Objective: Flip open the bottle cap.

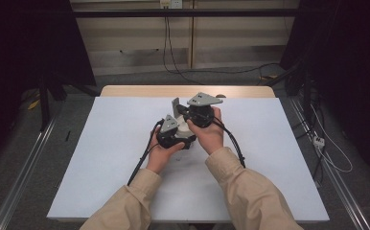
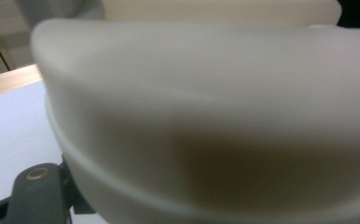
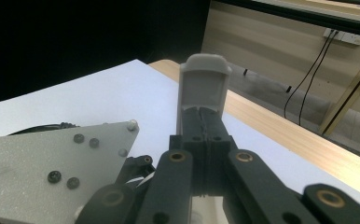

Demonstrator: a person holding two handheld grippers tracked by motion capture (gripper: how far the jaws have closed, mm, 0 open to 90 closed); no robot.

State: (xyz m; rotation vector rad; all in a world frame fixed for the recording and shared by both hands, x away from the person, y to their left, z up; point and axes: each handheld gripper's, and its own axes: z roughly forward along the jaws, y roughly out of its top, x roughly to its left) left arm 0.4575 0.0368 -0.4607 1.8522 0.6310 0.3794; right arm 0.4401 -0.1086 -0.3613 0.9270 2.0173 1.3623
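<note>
Between the closed left jaws (image 1: 185, 136), a cream-white object (image 2: 215, 116); right jaws (image 3: 204, 84) closed, empty.

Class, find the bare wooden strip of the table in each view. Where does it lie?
High view: wooden strip along the table's far edge.
Left gripper view: at the left edge, above the middle.
Right gripper view: slanting from centre to lower right.
Shared landmark: the white sheet bordering it.

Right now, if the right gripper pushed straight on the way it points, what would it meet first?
Probably nothing: the right gripper points out over the table's far edge, and its path looks free, though depth is unclear.
</note>
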